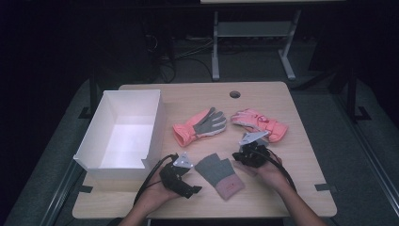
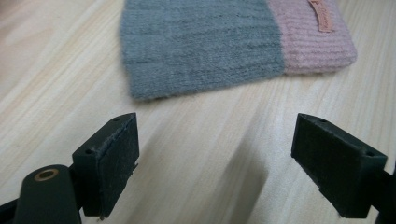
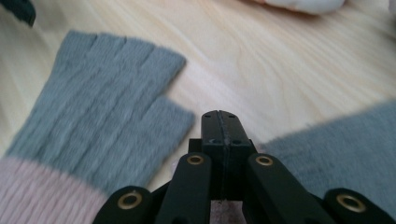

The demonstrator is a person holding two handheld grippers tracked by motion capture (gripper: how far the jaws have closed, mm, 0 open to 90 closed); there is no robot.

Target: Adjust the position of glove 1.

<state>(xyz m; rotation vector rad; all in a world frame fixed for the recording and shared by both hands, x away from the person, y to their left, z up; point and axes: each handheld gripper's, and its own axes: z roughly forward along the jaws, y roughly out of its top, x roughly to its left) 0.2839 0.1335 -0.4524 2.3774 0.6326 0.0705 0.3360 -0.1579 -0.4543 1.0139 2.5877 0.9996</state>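
Left gripper (image 1: 190, 175) sat at the near edge of the tabletop (image 1: 291, 188), fingers (image 2: 112, 163) spread wide, nothing between them, knit glove (image 1: 220, 174) just ahead, flat, grey with pink cuff. Right gripper (image 1: 242, 155) just beside the glove's other side, fingers (image 3: 223, 133) pressed fully together, gripping nothing that I could see; a second grey fabric lay under them, unclear what. Farther back: two pink gloves (image 1: 200, 125) (image 1: 259, 123), apart. White box (image 1: 106, 155) at far left
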